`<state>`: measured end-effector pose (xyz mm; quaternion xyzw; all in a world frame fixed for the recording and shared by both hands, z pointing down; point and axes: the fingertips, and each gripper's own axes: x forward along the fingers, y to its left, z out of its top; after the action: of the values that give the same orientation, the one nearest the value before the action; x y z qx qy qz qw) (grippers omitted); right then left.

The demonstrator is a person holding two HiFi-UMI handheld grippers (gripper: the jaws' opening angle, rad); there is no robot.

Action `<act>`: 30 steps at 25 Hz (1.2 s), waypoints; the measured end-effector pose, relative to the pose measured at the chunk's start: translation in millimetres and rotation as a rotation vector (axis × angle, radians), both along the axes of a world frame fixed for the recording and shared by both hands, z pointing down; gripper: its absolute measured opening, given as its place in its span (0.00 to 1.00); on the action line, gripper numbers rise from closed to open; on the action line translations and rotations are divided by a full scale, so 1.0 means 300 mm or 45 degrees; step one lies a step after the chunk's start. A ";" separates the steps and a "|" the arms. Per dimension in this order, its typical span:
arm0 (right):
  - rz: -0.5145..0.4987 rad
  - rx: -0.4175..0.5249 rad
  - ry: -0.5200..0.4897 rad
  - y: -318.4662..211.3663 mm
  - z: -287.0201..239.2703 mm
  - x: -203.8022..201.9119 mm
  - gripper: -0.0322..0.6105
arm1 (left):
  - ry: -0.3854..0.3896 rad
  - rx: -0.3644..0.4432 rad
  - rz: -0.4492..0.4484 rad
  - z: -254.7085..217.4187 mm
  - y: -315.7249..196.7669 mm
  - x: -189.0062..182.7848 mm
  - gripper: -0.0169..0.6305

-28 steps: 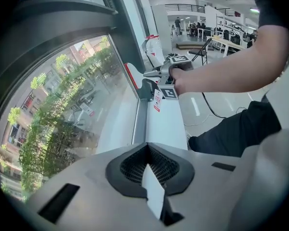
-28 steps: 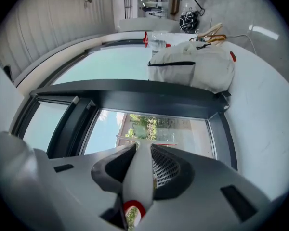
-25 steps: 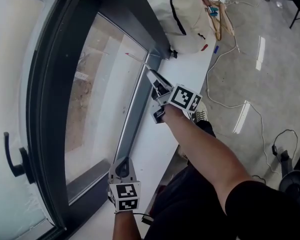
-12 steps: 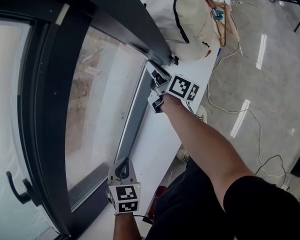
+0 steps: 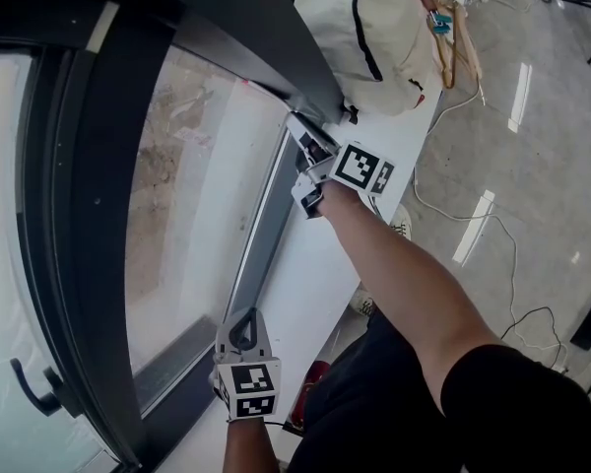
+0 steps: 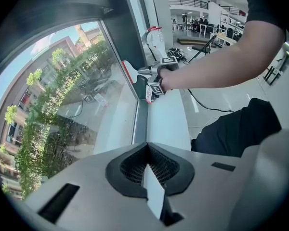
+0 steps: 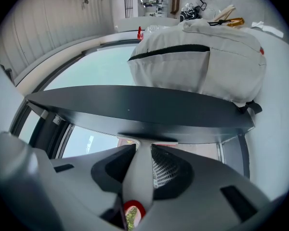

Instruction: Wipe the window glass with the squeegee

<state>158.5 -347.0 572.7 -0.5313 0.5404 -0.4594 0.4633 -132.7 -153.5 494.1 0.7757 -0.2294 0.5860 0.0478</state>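
The window glass (image 5: pixel 192 195) sits in a dark frame. My right gripper (image 5: pixel 310 180) is shut on the white handle of the squeegee (image 5: pixel 300 134), up at the pane's far corner beside the sill. In the right gripper view the squeegee (image 7: pixel 143 143) runs out between the jaws, its blade lying against the glass just under the dark frame bar. The left gripper view shows the squeegee (image 6: pixel 130 71) and the right gripper (image 6: pixel 153 78) at the pane's far end. My left gripper (image 5: pixel 242 315) hangs shut and empty near the pane's near corner; seen along its own jaws, the left gripper (image 6: pixel 147 148) points down the sill.
A white sill (image 5: pixel 305 274) runs beside the window. A cream bag (image 5: pixel 374 37) lies at its far end, with clothes hangers (image 5: pixel 448 28) beside it. A cable (image 5: pixel 453 205) trails over the shiny floor. A black window handle (image 5: pixel 30 392) sits at the lower left.
My right gripper has carried the squeegee a little further along the pane, up under the dark frame bar. The left gripper has stayed in place.
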 end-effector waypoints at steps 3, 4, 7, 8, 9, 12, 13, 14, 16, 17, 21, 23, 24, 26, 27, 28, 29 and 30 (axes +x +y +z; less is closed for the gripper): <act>-0.012 0.000 0.004 0.003 0.006 -0.012 0.19 | 0.003 -0.011 -0.020 0.013 0.008 -0.011 0.03; -0.016 0.001 0.004 0.005 0.007 -0.018 0.19 | 0.005 -0.012 -0.022 0.015 0.008 -0.013 0.03; -0.027 0.001 0.008 0.016 0.009 -0.039 0.19 | 0.010 -0.002 -0.009 0.010 0.002 -0.006 0.03; -0.032 0.001 0.010 0.019 0.010 -0.048 0.19 | 0.013 -0.003 -0.012 0.012 0.005 -0.011 0.03; -0.038 0.000 0.011 0.023 0.010 -0.060 0.19 | 0.016 -0.007 -0.020 0.016 0.011 -0.019 0.03; -0.058 -0.001 0.016 0.037 0.011 -0.102 0.19 | 0.020 -0.009 -0.031 0.022 0.027 -0.044 0.03; -0.064 -0.002 0.016 0.043 0.011 -0.118 0.19 | 0.019 -0.007 -0.031 0.021 0.031 -0.053 0.03; -0.069 -0.003 0.016 0.050 0.012 -0.134 0.19 | 0.018 -0.004 -0.030 0.020 0.034 -0.062 0.03; -0.079 -0.009 0.012 0.067 0.015 -0.169 0.19 | 0.015 -0.001 -0.028 0.018 0.044 -0.084 0.03; -0.086 -0.012 0.011 0.076 0.016 -0.189 0.19 | 0.014 -0.003 -0.033 0.019 0.052 -0.100 0.03; -0.118 -0.014 0.009 0.108 0.014 -0.275 0.19 | 0.016 -0.003 -0.049 0.026 0.079 -0.159 0.03; -0.129 -0.013 0.011 0.127 0.012 -0.313 0.19 | 0.023 0.001 -0.048 0.024 0.092 -0.182 0.03; -0.135 -0.013 0.013 0.137 0.010 -0.334 0.19 | 0.025 0.001 -0.049 0.023 0.100 -0.196 0.03; -0.149 -0.009 0.018 0.155 0.006 -0.375 0.19 | 0.028 0.003 -0.053 0.020 0.118 -0.227 0.03; -0.155 -0.006 0.021 0.164 0.004 -0.395 0.19 | 0.030 0.005 -0.055 0.019 0.126 -0.243 0.03; -0.160 -0.003 0.023 0.174 0.002 -0.415 0.19 | 0.032 0.007 -0.059 0.019 0.135 -0.260 0.03; -0.164 0.000 0.023 0.183 0.001 -0.435 0.19 | 0.033 0.008 -0.064 0.019 0.144 -0.277 0.03; -0.167 0.003 0.021 0.192 -0.001 -0.455 0.19 | 0.034 0.009 -0.070 0.019 0.152 -0.296 0.03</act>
<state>21.9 -289.5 572.5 -0.4979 0.5784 -0.4839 0.4283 -221.4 -107.7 499.9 0.7769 -0.2520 0.5734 0.0643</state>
